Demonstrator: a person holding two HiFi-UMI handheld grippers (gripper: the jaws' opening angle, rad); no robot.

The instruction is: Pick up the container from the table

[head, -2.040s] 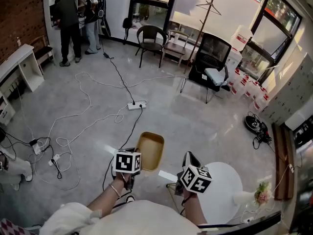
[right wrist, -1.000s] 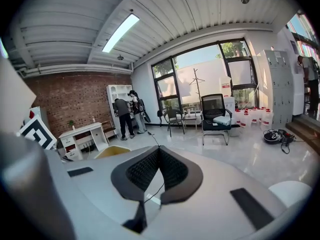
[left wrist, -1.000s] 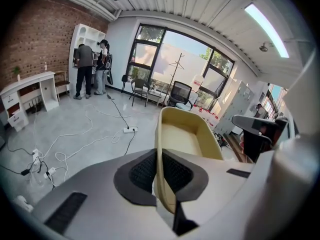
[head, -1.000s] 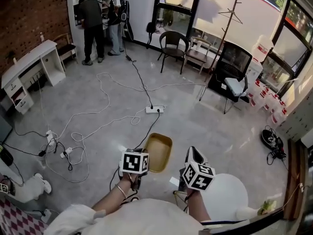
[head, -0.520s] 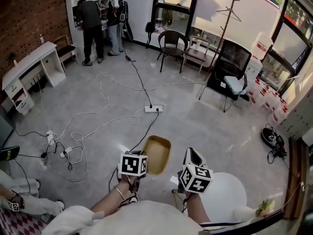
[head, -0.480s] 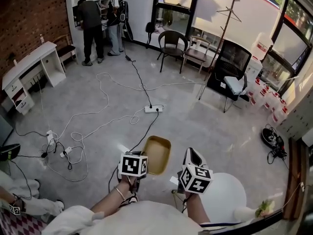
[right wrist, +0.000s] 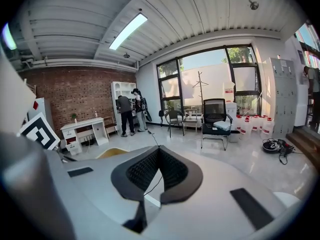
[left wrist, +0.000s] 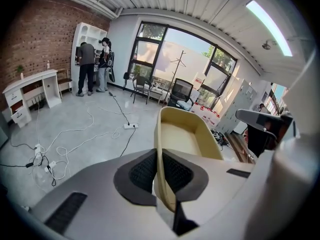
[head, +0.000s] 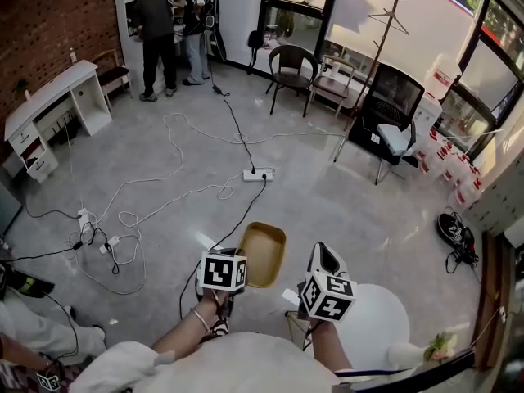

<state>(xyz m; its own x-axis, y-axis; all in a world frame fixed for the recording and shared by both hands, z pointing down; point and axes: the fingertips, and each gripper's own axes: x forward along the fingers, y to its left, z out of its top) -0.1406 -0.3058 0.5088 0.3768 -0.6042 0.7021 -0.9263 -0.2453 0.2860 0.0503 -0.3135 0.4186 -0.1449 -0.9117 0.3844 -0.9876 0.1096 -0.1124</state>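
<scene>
Left tool (left wrist: 161, 156) pinches the tan container (left wrist: 182, 134) by its wall, a grip hidden in the head view; right tool (right wrist: 159, 159) closed, empty.

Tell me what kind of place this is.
Probably an office or studio workspace: a black office chair by large windows, a white desk against a brick wall, and a power strip lying on the floor.

The container (left wrist: 182, 134) is showing a plain pale tan. The left gripper (left wrist: 161, 170) and right gripper (right wrist: 159, 170) are showing light grey bodies, black fine-grid pads (left wrist: 142, 173) and black-and-white square markers. The floor (head: 164, 195) is showing glossy grey, the brick wall (head: 41, 23) red-brown, the round table (head: 381, 318) white.
</scene>
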